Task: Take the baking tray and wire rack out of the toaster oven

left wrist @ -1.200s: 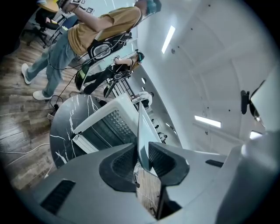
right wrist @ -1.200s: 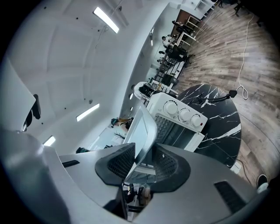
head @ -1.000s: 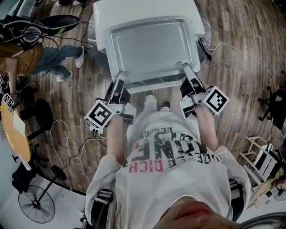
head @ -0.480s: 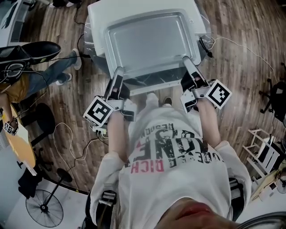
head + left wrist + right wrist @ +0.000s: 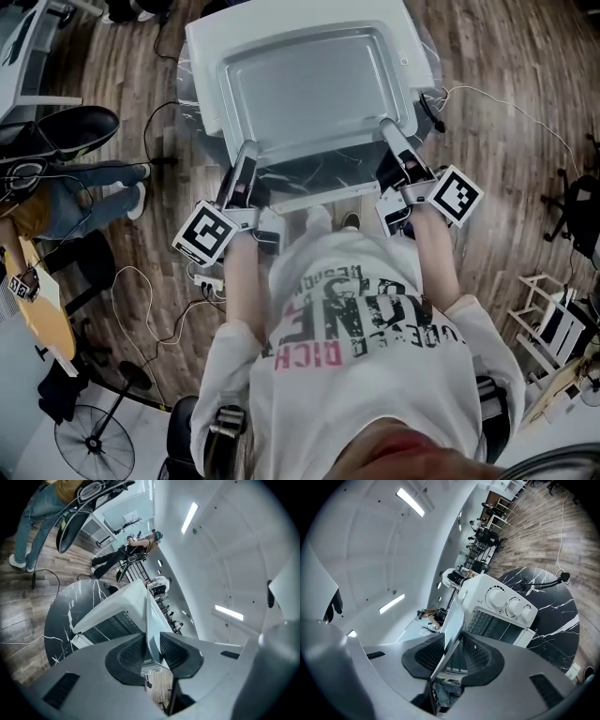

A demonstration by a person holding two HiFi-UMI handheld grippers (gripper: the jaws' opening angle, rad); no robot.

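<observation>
Left claw (image 5: 247, 157), right claw (image 5: 388, 129) tight on baking tray (image 5: 309, 89); marble table (image 5: 548, 590), wood floor (image 5: 506, 94)

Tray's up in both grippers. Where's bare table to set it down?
Bare black table on both sides of the oven: the knob side, out to the rim where a cable end lies, and the plain side. The front is crowded by the open door. The tray hangs over the oven top.
</observation>
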